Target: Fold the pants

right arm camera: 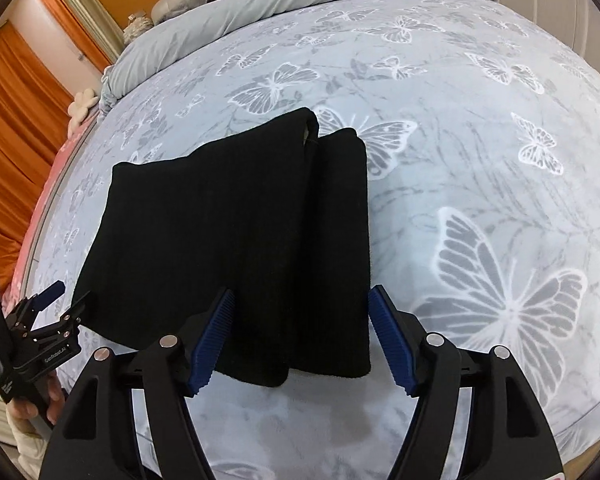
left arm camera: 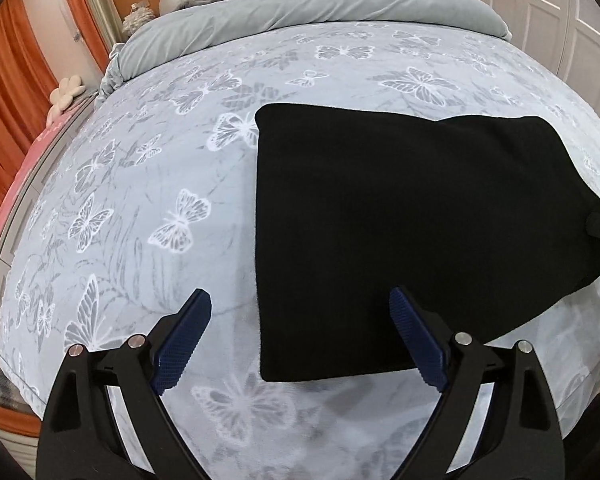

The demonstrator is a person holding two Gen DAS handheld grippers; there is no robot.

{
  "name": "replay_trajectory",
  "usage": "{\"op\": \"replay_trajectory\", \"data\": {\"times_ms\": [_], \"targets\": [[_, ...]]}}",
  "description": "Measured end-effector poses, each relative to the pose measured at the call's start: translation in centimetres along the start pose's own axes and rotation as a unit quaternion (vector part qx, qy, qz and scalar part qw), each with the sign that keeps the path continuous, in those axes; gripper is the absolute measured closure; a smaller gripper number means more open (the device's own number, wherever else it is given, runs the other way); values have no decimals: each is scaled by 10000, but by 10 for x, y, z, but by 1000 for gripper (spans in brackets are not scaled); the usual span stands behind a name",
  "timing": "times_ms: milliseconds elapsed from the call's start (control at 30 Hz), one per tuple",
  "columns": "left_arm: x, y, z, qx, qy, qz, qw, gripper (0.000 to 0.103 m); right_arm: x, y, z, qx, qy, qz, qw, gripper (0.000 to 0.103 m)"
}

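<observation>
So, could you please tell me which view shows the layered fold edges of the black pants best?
The right wrist view: the black pants show two overlapping layers there. The left wrist view shows only one flat dark panel.

Black pants (left arm camera: 400, 220) on butterfly-print bed (left arm camera: 140, 200)

White lettering "GenRobot.AI" runs along the black body of the left tongs (right arm camera: 66, 298), seen far left of the right tongs. A smaller label below it is too blurred to read.
</observation>
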State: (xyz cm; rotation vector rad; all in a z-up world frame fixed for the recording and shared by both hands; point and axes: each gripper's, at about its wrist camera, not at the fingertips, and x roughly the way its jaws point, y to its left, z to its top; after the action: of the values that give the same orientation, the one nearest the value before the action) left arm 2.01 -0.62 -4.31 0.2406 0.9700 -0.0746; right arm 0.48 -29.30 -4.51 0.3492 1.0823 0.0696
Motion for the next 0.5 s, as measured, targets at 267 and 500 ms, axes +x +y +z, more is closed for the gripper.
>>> {"op": "replay_trajectory", "data": {"times_ms": [267,500], "targets": [[2,3,1,-206,85,-377,9990,14,1,0,-1,45,16,76,10000,27],[42,40,4,-1598,865,-2044,9619,9,19,3,0,45,322,138,9994,17]]}}
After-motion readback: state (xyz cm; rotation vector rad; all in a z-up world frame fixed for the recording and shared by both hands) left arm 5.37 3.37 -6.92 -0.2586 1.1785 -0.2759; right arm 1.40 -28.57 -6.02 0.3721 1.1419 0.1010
